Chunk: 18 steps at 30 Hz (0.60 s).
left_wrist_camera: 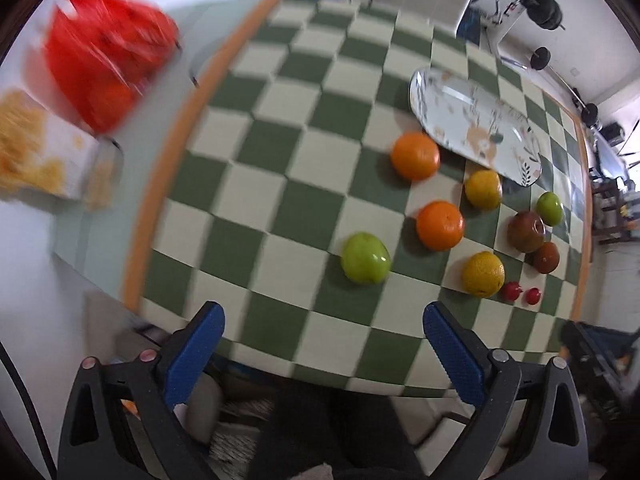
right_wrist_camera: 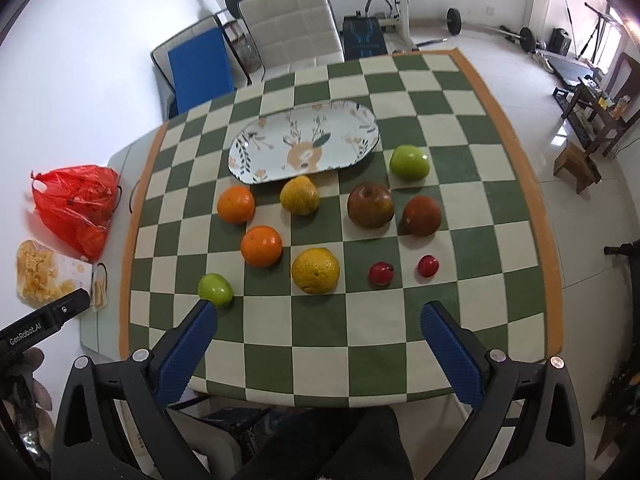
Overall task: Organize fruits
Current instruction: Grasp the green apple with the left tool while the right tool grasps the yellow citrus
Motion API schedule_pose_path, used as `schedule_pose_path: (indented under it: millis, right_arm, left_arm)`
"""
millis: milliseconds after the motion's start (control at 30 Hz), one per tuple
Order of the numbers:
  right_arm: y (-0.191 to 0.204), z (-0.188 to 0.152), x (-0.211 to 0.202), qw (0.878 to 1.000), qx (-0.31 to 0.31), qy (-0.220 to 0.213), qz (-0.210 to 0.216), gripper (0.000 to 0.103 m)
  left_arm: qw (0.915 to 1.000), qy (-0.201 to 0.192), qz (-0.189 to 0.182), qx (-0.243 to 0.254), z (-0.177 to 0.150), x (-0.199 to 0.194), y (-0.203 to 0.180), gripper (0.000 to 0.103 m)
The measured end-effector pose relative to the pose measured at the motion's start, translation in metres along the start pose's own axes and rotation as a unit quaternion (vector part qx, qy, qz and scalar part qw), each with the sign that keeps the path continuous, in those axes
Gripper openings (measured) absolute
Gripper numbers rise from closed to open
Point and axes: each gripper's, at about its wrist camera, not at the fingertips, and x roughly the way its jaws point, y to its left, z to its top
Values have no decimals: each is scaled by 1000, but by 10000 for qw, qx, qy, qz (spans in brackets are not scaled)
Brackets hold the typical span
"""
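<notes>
Several fruits lie on a green and cream checkered tablecloth [right_wrist_camera: 460, 208]: two oranges [right_wrist_camera: 261, 245], two yellow citrus fruits [right_wrist_camera: 315, 271], two green apples [right_wrist_camera: 409, 162], two dark red apples [right_wrist_camera: 370, 205] and two small red fruits [right_wrist_camera: 381, 273]. An oval flowered plate [right_wrist_camera: 304, 146] lies empty behind them. My right gripper [right_wrist_camera: 319, 314] is open above the near table edge. My left gripper [left_wrist_camera: 323, 318] is open at the table's left side, with a green apple [left_wrist_camera: 365, 258] just ahead and the plate [left_wrist_camera: 472, 120] farther off.
A red plastic bag [right_wrist_camera: 76, 204] and a packet of yellow snacks [right_wrist_camera: 40, 276] lie on the bare table strip to the left of the cloth. Chairs [right_wrist_camera: 292, 28] stand behind the table. Gym equipment fills the far room.
</notes>
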Motion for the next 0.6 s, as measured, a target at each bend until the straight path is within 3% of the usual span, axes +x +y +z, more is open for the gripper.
schedule_pose_path:
  millis: [100, 233, 467, 600]
  right_arm:
    - [-1, 1, 61, 9995, -4, 314, -61, 102]
    - [-5, 12, 120, 9972, 221, 709, -21, 100]
    - [-9, 20, 164, 9931, 419, 1099, -22, 100]
    - [-7, 23, 179, 9917, 427, 1211, -20, 100]
  left_arm:
    - [9973, 556, -386, -293, 15, 49, 5, 93]
    - [9864, 1229, -849, -691, 32, 108, 2, 93]
    - [9794, 1533, -1076, -759, 37, 160, -18, 91]
    - [9798, 1605, -1058, -560, 32, 175, -36, 67]
